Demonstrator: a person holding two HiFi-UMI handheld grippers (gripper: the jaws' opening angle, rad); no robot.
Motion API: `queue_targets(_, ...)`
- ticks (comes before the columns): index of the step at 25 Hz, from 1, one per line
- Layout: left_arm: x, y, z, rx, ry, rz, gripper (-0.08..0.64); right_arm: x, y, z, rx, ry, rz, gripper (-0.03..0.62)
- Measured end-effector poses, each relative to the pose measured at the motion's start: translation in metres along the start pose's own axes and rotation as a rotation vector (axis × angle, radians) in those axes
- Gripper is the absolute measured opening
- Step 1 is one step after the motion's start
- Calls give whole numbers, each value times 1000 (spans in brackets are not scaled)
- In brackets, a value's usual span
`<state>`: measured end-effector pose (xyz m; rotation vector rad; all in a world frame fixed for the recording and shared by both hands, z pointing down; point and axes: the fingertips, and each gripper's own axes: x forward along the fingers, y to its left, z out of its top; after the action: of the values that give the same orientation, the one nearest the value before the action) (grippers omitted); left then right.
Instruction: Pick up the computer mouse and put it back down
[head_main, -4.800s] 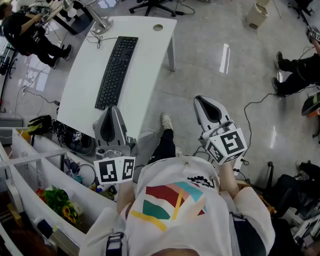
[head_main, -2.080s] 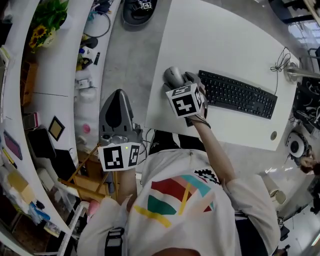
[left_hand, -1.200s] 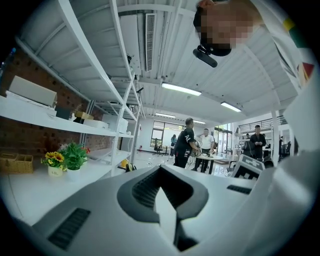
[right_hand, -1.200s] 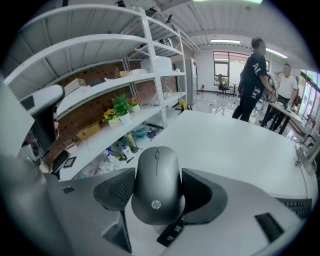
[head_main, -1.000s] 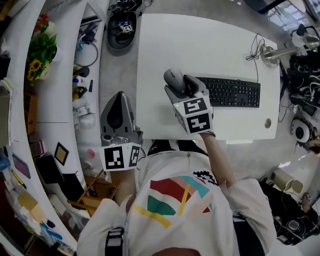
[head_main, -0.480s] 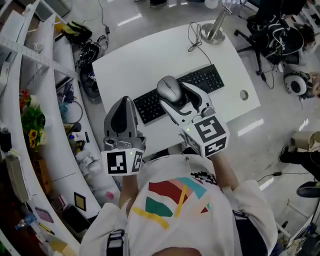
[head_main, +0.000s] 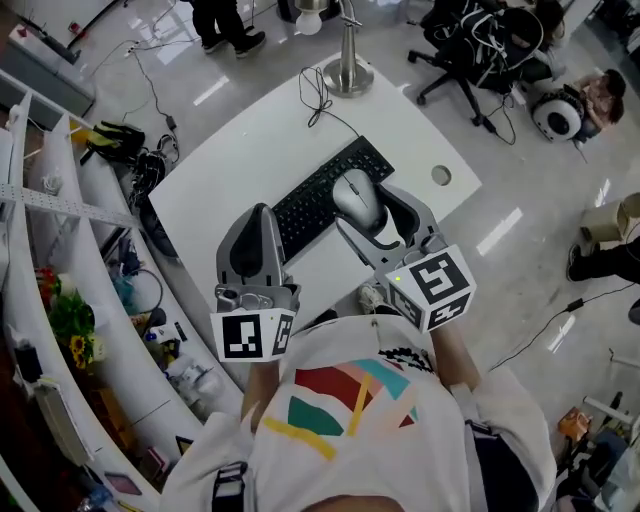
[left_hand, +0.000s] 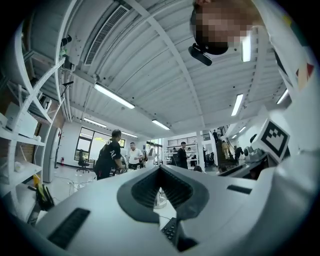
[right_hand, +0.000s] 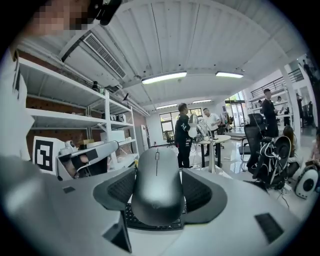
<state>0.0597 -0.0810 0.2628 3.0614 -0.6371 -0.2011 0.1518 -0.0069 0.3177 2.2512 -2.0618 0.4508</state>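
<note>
Raised off the white tabletop (head_main: 235, 170) since a second ago, the rounded grey computer mouse (right_hand: 156, 186) now sits at frame centre over the black keyboard (head_main: 318, 197). It is clamped between the right gripper's (head_main: 372, 208) widely spread jaws. At lower left, the left gripper's (head_main: 259, 215) jaws are almost together, holding nothing.

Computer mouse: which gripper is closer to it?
Right. The right gripper holds the computer mouse between its jaws; the left gripper hangs empty alongside, apart from it.
</note>
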Motion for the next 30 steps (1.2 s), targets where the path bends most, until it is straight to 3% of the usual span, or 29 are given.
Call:
queue_targets(9, 5, -11, -4, 16, 18, 14, 44, -13, -16, -4, 21, -2, -18, 304)
queue_targets(14, -1, -3, -3, -45, 8, 39, 44, -12, -14, -1, 13, -3, -10, 302)
queue_targets(19, -8, 6, -5, -48, 17, 70, 44, -1, -9, 0, 8, 17, 13, 303)
queue_targets(24, -21, 28, -15, -82, 31, 121, 44, 32, 1, -4, 6, 69, 52, 302)
queue_targets(30, -29, 63, -32, -124, 74, 175, 44, 113, -1, -20, -12, 164, 73, 304)
